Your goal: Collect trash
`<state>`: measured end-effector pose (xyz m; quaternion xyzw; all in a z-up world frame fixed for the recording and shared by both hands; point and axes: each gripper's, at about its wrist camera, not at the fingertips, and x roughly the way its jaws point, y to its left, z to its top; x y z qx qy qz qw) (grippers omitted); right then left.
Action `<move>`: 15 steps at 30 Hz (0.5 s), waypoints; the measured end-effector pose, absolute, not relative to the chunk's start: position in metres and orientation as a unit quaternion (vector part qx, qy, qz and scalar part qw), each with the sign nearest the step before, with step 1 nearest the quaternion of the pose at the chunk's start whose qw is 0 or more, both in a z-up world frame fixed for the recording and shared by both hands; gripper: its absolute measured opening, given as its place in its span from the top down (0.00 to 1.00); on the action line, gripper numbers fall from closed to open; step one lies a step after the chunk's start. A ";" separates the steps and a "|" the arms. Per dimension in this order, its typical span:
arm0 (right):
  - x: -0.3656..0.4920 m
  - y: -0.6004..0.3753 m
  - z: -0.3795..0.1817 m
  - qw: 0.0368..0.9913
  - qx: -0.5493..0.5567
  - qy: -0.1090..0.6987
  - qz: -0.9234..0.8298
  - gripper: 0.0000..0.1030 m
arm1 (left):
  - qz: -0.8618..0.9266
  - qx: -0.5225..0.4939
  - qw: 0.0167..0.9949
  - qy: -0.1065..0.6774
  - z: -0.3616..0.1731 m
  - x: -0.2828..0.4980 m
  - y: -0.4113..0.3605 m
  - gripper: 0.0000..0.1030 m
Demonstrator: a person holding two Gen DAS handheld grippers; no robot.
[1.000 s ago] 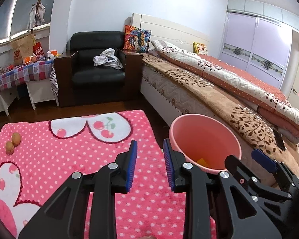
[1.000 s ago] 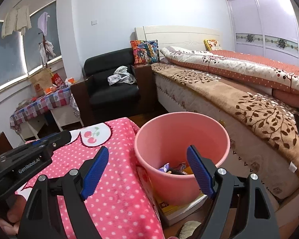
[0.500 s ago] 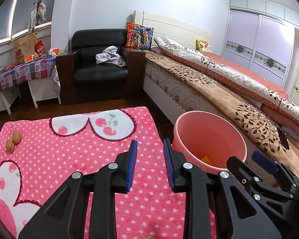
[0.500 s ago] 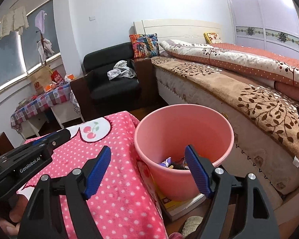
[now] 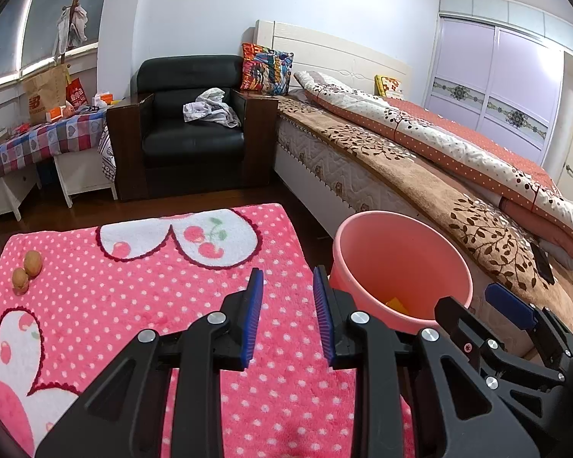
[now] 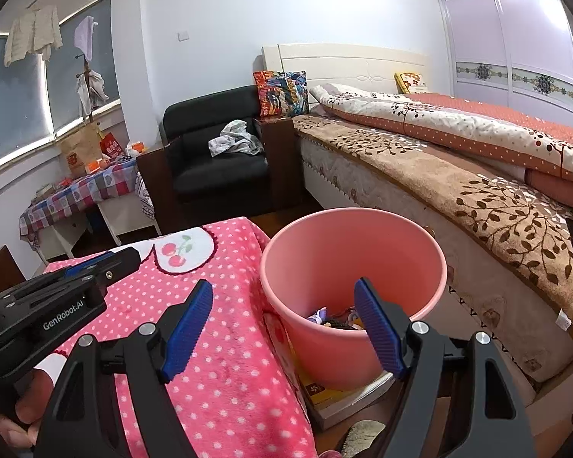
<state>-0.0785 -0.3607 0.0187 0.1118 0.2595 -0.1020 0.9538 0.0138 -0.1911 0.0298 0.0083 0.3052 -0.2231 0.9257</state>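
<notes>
Bed: fills the room ahead and to the right of both claws, under a brown leaf-print blanket and a folded red and white quilt.
Armchair: black, straight ahead and far beyond the left claw, with a crumpled white cloth on its seat.
Pink mat: dotted, with cherry hearts, spread under the left claw and to the left of the right claw.
Bin: pink, round, upright between mat edge and bed; just right of the left claw, directly ahead of and below the right claw.
Left claw: jaws partly apart over the mat, nothing between them.
Right claw: jaws wide apart with nothing clamped, its right finger drawn across the bin's mouth.
Only in the right view: mixed trash at the bin's bottom, a yellow booklet under the bin, and a hand at the left edge gripping the left tool.
Only in the left view: two small brown round things on the mat's far left edge, well apart from the claw; a yellow scrap inside the bin.
In the way: the right claw's finger hides part of the trash; the bin wall hides most of it from the left view.
Side table: checked cloth, boxes and bags, far left of both claws.
</notes>
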 end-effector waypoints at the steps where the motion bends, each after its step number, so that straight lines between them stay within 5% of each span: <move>1: -0.079 -0.361 0.019 0.954 0.111 0.260 -0.102 0.27 | -0.223 0.009 0.926 0.305 0.030 0.014 -0.191 0.73; 15: -0.079 -0.358 0.024 0.955 0.110 0.258 -0.100 0.27 | -0.224 0.009 0.925 0.307 0.030 0.013 -0.191 0.73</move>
